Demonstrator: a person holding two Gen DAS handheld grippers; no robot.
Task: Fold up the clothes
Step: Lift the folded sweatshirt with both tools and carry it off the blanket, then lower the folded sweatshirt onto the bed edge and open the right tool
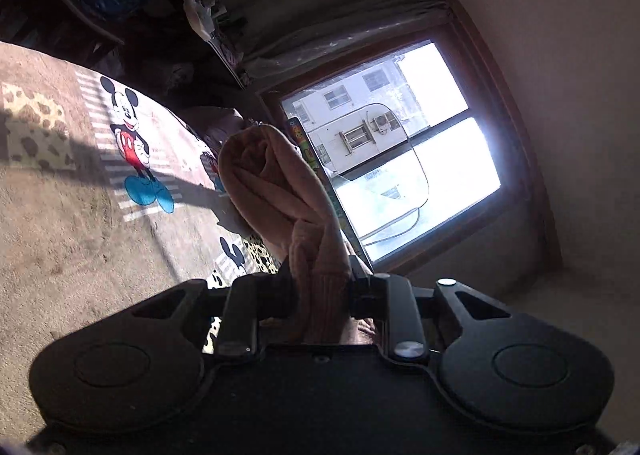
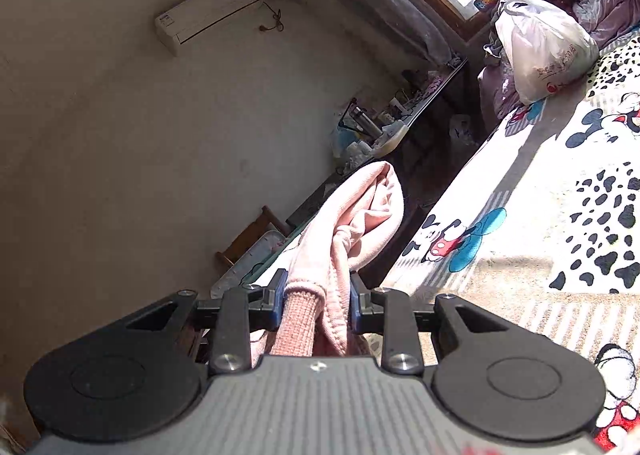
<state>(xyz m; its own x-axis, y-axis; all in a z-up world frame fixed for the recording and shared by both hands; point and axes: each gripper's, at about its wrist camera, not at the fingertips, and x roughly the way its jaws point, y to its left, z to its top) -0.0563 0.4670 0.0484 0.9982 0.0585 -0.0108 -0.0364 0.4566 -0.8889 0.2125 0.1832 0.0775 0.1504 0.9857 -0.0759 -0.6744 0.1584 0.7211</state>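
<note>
Both tongs are clamped on the same pink garment (image 1: pixel 280 191), which is lifted clear above the bed (image 1: pixel 72 223). In the left wrist view, the left tongs (image 1: pixel 320 291) pinch a ribbed cuff or hem of the garment, and the cloth bunches into thick folds beyond the fingers, between the bed's Mickey Mouse blanket (image 1: pixel 132 143) and the bright window (image 1: pixel 400 159). In the right wrist view, the right tongs (image 2: pixel 318 303) squeeze another ribbed edge together with a thinner layer of the pink garment (image 2: pixel 360 215); the fabric rises from the blue-padded fingers (image 2: pixel 280 295) and curls over into a loose loop. Relative to that loop, the bed with its cartoon and spotted blanket (image 2: pixel 560 183) lies to the right, a white plastic bag (image 2: pixel 540 51) sits at the bed's far end near the window, and a cluttered surface (image 2: pixel 400 127) stands behind it against the wall. An air conditioner (image 2: pixel 208 11) hangs high on that wall. Whether the garment touches the bed anywhere is hard to judge from these tilted views.
</note>
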